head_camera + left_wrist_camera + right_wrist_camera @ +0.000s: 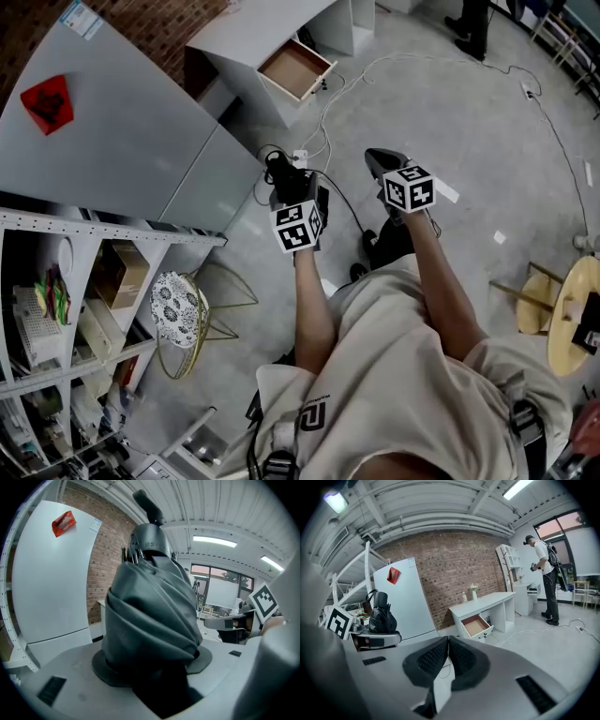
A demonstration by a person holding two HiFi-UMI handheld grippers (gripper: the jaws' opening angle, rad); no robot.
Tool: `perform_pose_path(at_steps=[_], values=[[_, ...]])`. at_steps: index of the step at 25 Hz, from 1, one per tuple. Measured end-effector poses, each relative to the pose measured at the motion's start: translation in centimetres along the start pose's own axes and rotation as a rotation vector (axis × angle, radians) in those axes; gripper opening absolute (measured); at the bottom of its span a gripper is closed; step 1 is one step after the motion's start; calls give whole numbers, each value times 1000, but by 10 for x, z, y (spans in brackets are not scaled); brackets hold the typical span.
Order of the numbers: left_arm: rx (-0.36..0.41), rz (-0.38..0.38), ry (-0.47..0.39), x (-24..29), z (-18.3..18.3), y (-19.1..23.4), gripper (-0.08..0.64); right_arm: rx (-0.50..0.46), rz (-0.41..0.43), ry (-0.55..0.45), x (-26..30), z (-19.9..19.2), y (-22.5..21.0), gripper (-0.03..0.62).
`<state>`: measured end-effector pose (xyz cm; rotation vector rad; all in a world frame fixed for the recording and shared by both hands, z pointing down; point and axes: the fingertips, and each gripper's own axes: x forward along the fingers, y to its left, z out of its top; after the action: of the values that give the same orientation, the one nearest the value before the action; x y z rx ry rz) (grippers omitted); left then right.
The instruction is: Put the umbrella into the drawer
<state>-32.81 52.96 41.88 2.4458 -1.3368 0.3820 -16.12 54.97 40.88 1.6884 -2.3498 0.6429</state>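
Note:
A folded black umbrella [150, 611] stands upright between the jaws of my left gripper [292, 192], which is shut on it; its handle sticks up on top. The umbrella [278, 167] shows as a dark bundle in the head view and in the right gripper view [382, 616]. My right gripper [447, 644] is beside it to the right, pads pressed together with nothing between them. It also shows in the head view [377, 159]. The open drawer [295, 70] with a brown bottom juts from a white desk [244, 37] some way ahead across the floor. The right gripper view also takes in the drawer [476, 625].
A white fridge [103, 131] stands at the left, and metal shelving [56, 309] full of items is nearer me. Cables [328, 112] lie on the floor before the desk. A wire-frame stool [183, 309] sits at my left, a round wooden table [572, 319] at my right. Another person [546, 578] stands far right.

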Motion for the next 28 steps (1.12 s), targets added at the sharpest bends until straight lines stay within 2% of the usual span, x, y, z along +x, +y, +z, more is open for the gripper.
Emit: perform_pose_path(at_steps=[3,10,14,20,25,28], values=[[-10,1,7,11,1,-1,247,-11,-1,-7,5,6,-9,67],[18,-4,30,51,-4,-2,247,12,15,-7,37,-2,-39,67],[-16,23,12,79,16,10,247,63,70,-31,70,29,-59,67],[10,88,32,126,50,28,247,3,83,-44,116,86,-96,68],[-2,120,34,171,72,30,247,-88,86,1,147,103,-132,68],[-15,122,39,197,84,28,247,-111,102,24,163,113,-149,67]])
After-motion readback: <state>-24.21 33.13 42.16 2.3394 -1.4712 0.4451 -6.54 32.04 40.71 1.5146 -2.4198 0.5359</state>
